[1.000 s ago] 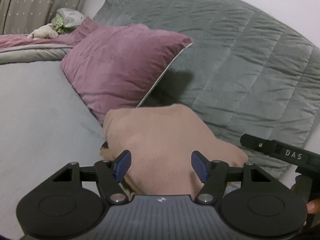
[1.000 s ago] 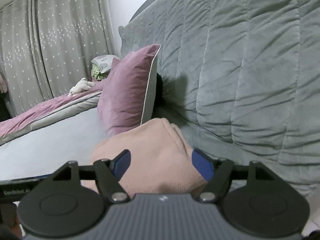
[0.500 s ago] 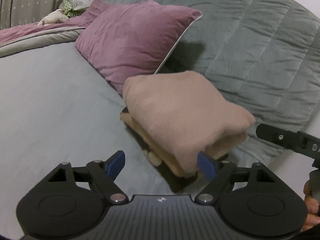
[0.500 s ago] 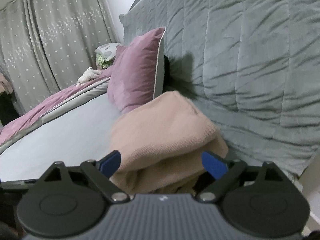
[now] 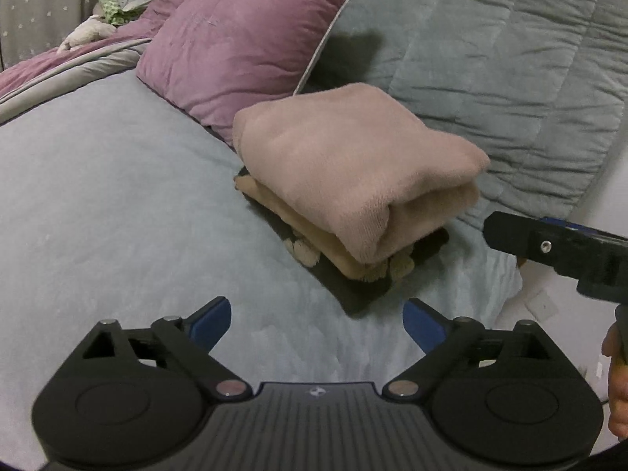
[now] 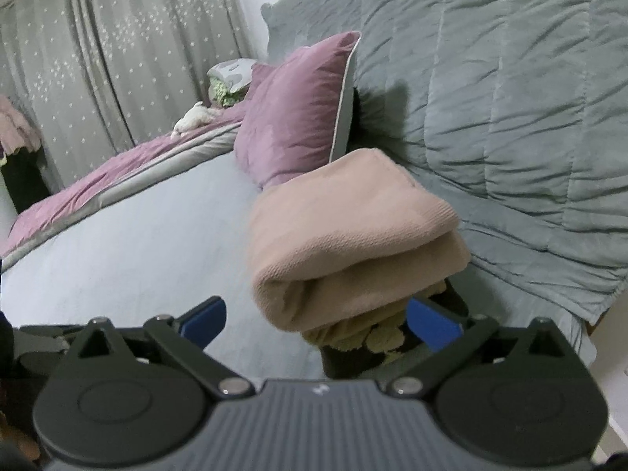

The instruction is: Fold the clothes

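Both grippers, left (image 5: 316,324) and right (image 6: 316,324), hang empty with jaws apart before the folded pink sweater (image 5: 353,165) (atop other folded clothes) on the bed (image 5: 98,204).

**Legible markings: none**

Left gripper (image 5: 316,327) housing: one small embossed white emblem at centre, no letters readable. Right gripper (image 6: 316,324) housing: matching emblem, possibly a logo, too blurred to identify. Folded pink garment (image 5: 349,165), pillow (image 5: 243,43), quilt (image 5: 490,47): no labels, tags or numbers visible.
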The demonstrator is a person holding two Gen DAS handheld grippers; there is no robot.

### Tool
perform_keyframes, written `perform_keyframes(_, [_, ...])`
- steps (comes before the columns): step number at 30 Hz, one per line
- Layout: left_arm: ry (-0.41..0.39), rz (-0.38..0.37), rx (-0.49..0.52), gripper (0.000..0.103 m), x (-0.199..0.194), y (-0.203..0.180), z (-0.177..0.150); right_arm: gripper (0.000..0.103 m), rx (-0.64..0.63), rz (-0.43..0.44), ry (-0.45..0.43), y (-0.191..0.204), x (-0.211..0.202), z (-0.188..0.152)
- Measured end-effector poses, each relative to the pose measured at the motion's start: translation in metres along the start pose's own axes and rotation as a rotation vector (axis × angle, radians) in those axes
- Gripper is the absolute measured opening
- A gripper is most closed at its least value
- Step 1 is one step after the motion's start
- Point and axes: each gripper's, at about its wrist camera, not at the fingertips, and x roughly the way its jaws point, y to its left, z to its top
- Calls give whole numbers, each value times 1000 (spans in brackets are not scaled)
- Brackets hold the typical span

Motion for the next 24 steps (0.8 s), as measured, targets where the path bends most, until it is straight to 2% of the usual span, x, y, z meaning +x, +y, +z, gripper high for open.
perform_keyframes(8, [33, 16, 57, 101, -4, -6, -3, 103, -16, -6, 37, 1, -3, -2])
perform_keyframes(24, [45, 31, 70, 103, -4, -4, -2, 103, -24, -16, 70, -1, 3, 1])
